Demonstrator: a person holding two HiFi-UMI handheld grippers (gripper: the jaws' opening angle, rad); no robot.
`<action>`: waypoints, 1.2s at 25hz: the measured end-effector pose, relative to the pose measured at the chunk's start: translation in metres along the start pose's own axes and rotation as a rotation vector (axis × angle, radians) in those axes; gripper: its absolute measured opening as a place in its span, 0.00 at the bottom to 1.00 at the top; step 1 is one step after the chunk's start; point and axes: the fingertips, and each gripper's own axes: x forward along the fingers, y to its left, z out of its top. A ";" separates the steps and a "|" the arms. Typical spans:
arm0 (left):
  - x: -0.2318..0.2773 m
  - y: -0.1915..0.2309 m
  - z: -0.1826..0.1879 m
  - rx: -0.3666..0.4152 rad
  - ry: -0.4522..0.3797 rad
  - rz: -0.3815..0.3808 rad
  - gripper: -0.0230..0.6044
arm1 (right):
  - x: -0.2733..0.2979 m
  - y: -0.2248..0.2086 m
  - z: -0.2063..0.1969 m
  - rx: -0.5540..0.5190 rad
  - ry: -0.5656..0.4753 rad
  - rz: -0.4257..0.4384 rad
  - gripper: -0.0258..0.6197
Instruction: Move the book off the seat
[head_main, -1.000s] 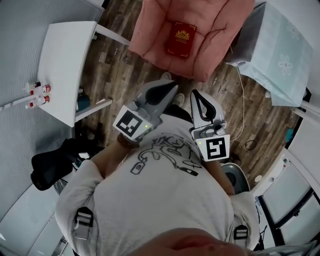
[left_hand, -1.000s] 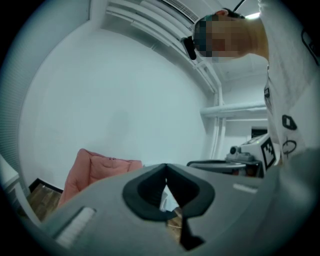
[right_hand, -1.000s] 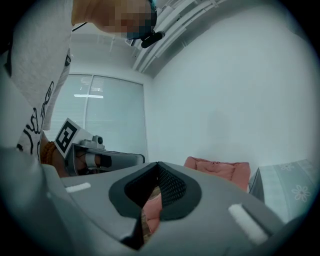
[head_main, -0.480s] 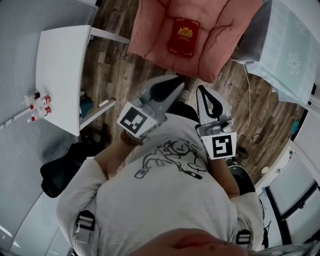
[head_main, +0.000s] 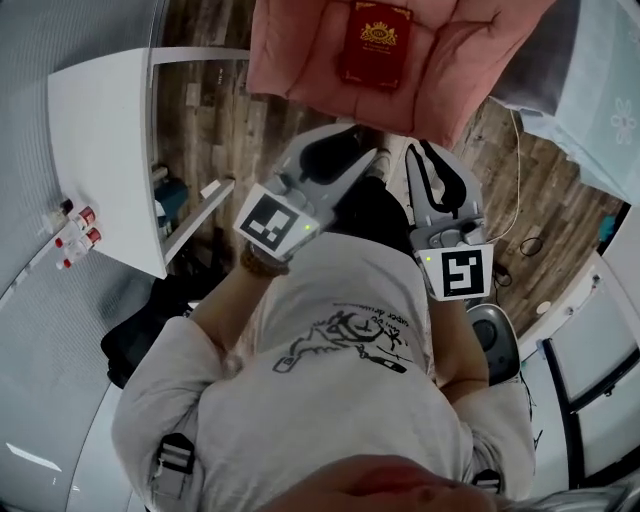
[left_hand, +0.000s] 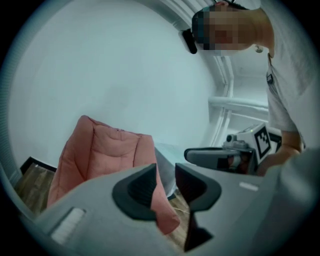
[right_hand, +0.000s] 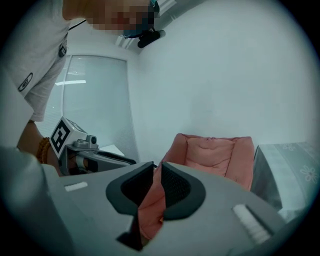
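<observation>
A dark red book (head_main: 375, 45) with a gold emblem lies flat on the pink cushioned seat (head_main: 300, 50), which stands just ahead of me. Both grippers are held in front of my chest, short of the seat's front edge and apart from the book. My left gripper (head_main: 362, 152) has its jaws opening, with a gap between them and nothing in it. My right gripper (head_main: 425, 150) is also opening, by a narrower slit, and holds nothing. The seat (left_hand: 100, 150) shows beyond the left gripper (left_hand: 166, 180), and the seat (right_hand: 212, 150) also lies beyond the right gripper (right_hand: 157, 177). Neither gripper view shows the book.
A white table (head_main: 100, 150) stands at the left with small red-capped bottles (head_main: 72, 232) near its edge. A table under a pale blue cloth (head_main: 600, 80) sits right of the seat. A cable (head_main: 525, 200) trails over the wooden floor, and a black bag (head_main: 150, 320) lies at lower left.
I have stepped closer to the seat, so it and the book now sit higher in the head view. Both grippers have moved forward with me.
</observation>
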 end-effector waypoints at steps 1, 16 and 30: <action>0.005 0.012 -0.008 -0.004 0.008 0.003 0.23 | 0.011 -0.006 -0.008 0.005 0.006 -0.004 0.13; 0.095 0.167 -0.155 -0.061 0.097 0.055 0.36 | 0.140 -0.083 -0.179 0.028 0.149 -0.009 0.22; 0.161 0.269 -0.305 -0.148 0.215 0.082 0.51 | 0.229 -0.144 -0.349 0.112 0.285 -0.039 0.38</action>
